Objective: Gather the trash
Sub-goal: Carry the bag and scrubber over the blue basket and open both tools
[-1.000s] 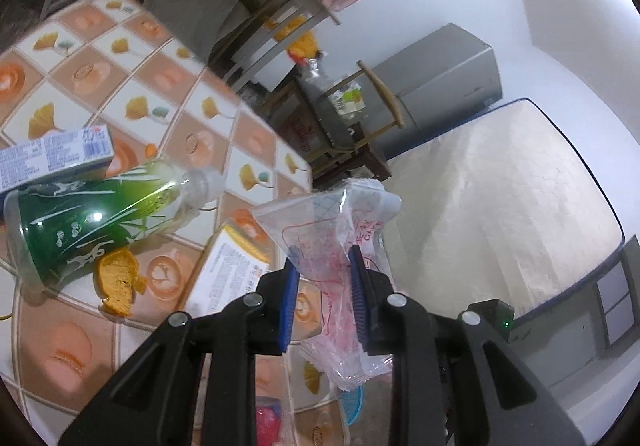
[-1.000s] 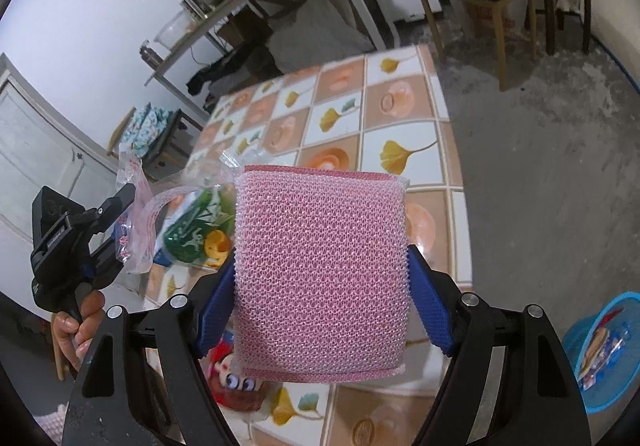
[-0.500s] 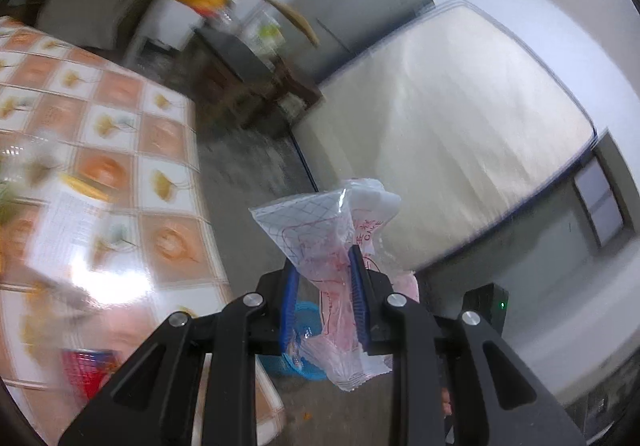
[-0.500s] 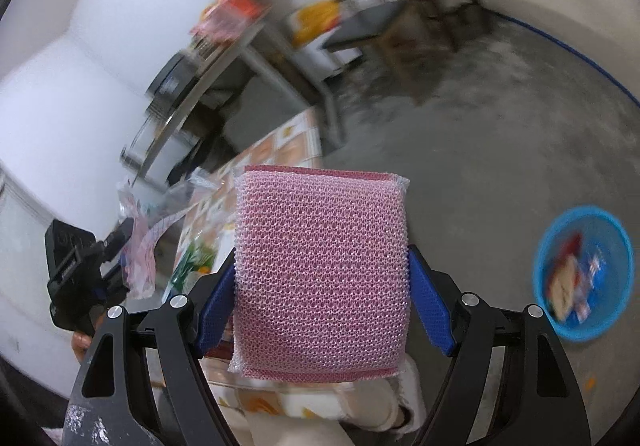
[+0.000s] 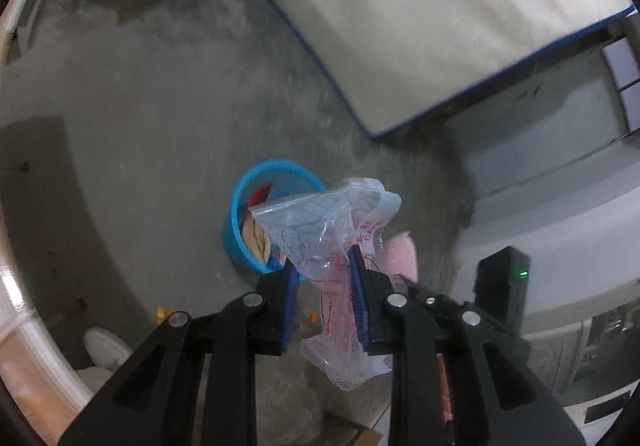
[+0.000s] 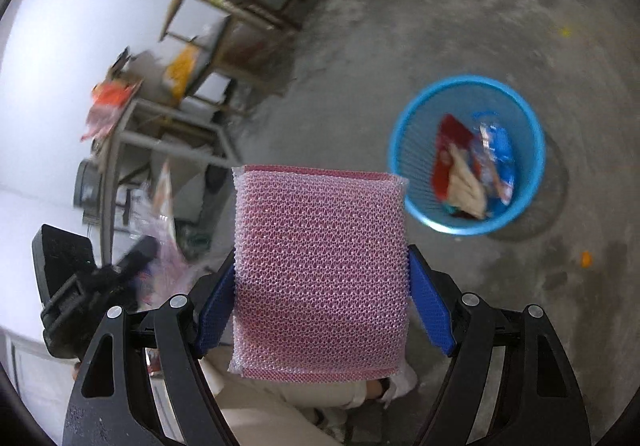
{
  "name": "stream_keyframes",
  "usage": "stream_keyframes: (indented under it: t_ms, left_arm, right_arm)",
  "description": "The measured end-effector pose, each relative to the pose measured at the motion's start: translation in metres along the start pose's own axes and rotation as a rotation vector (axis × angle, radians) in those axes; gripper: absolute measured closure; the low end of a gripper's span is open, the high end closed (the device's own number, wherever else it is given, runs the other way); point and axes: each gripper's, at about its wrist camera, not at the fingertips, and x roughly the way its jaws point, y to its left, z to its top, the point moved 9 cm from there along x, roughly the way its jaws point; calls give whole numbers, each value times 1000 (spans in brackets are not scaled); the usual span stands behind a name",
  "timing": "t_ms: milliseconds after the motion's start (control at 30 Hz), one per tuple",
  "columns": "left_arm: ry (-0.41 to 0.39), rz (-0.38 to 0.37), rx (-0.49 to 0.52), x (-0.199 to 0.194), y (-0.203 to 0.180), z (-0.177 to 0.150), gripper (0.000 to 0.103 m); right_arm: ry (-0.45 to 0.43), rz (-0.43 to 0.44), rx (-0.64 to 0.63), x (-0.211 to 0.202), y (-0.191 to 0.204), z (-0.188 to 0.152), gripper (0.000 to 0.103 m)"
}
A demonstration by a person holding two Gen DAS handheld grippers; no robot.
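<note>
Gripper near blue basket, leaning mattress

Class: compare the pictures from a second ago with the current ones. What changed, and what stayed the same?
Both grippers swung away from the tiled table toward the blue trash basket on the floor. Nothing was released: the left gripper still pinches the clear plastic wrapper, and the right gripper still clamps the pink sponge.

— What's underfoot?
— Bare grey concrete floor.
— Anything standing on it?
— A blue mesh bin holding wrappers, orange scraps nearby, and a mattress farther off.
</note>
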Motion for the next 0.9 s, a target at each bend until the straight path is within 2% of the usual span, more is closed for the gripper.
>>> stream_keyframes:
  t_ms: [200,367,400,433,467,500,633,900]
  left_arm:
    - [106,80,31,85,-9,9,80]
    - [124,136,46,137,2,29,78]
    - [121,145,56,150,4,33,74]
    - [123,159,61,156,7,33,64]
    - [126,178,66,162,11,32,59]
    - [126,185,66,163,12,31,51]
    - [129,153,51,164,17,29,44]
    - [42,125,48,122,16,42,42]
  right_arm:
    - [2,-34,96,13,-46,28,28]
    - [-35,-86,132,26,-70,61,26]
    - [-45,-101,127,28,-73,67,25]
    - [-49,-119,124,28,-77,70,25]
    - [-54,-151,121,30,-84,73,24]
    - [-61,-187,114,33,-89,78,24]
    - [-61,-251,96,40,-103,78,23]
    - [-56,-271,83,48,-109,68,23]
